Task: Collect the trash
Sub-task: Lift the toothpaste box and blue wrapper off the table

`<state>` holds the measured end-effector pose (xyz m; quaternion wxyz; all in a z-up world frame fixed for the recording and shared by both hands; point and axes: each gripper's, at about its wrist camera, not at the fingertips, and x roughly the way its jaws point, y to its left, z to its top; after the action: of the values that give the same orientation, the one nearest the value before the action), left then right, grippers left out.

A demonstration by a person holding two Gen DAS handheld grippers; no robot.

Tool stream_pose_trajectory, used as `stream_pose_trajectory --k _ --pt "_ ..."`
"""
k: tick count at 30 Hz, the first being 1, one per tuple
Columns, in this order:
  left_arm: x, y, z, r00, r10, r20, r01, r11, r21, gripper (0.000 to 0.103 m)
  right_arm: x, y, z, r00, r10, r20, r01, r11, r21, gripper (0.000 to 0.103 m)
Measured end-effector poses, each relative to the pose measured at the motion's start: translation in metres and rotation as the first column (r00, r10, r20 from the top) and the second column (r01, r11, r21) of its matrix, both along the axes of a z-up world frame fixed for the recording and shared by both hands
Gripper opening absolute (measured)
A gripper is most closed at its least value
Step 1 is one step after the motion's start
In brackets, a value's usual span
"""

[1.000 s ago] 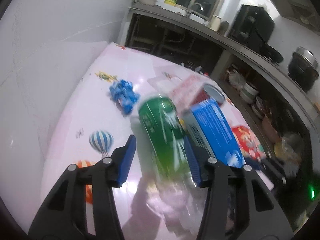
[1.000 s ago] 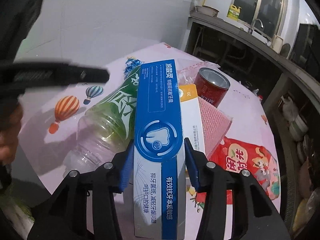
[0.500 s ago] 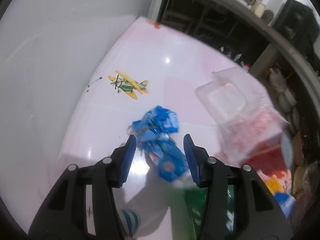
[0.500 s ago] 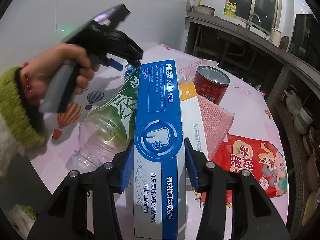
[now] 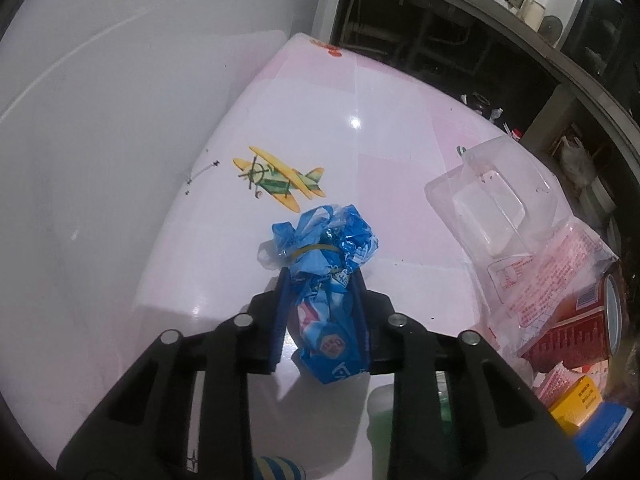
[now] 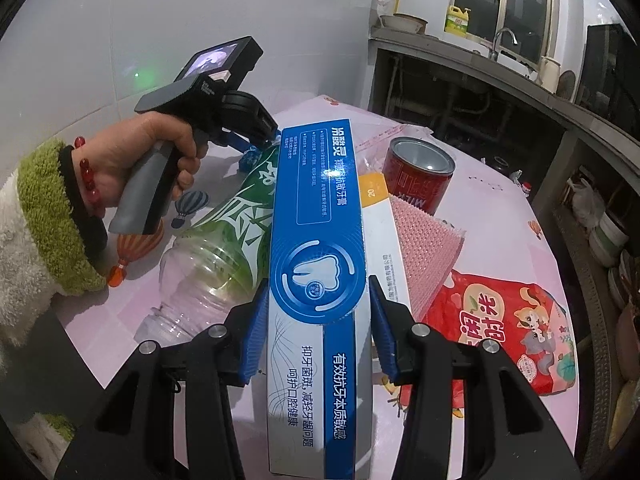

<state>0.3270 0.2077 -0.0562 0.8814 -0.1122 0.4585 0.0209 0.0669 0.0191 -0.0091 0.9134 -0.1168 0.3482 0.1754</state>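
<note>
A crumpled blue wrapper (image 5: 320, 264) with a rubber band around it lies on the pink tablecloth (image 5: 360, 100). My left gripper (image 5: 319, 280) straddles it from above, and its jaws are closing with both blue pads touching the wrapper's sides. In the right wrist view a hand holds the left gripper (image 6: 260, 142) beyond the bottle. My right gripper (image 6: 316, 300) is shut on a long blue toothpaste box (image 6: 316, 216), held above the table.
A green-labelled plastic bottle (image 6: 224, 232), a yellow-white box (image 6: 380, 236), pink mesh (image 6: 424, 248), a red can (image 6: 416, 176) and a red snack bag (image 6: 508, 320) lie on the table. A clear blister pack (image 5: 492, 196) lies right of the wrapper. A white wall stands left.
My left gripper moved from the green bottle over to the blue wrapper, then narrowed its jaws around it. The right gripper kept still with the toothpaste box.
</note>
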Motion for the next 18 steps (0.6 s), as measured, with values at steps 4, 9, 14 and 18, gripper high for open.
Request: stream_pose_trajectory --k 4,9,14,18 --pt "-0.012 0.002 0.012 0.999 0.01 0.048 -0.011 1.0 0.016 0.024 -0.002 -0.002 0.003 1.0 -0.006 0.01 0.006 1.0 0.006 0.045" --pt "-0.03 0.001 0.035 0.991 -0.002 0.13 -0.002 1.0 0.027 0.023 -0.008 -0.007 0.01 0.999 -0.017 0.034 0.016 1.0 0.02 0.045" --pt "-0.053 -0.003 0.064 0.975 -0.024 0.221 0.02 1.0 0.021 0.023 -0.014 -0.012 0.02 0.998 -0.026 0.058 0.024 0.999 0.045 0.045" --pt "-0.077 -0.012 0.089 0.957 -0.056 0.284 0.048 0.998 0.035 0.022 -0.019 -0.017 0.029 0.997 -0.03 0.073 0.025 0.997 0.071 0.045"
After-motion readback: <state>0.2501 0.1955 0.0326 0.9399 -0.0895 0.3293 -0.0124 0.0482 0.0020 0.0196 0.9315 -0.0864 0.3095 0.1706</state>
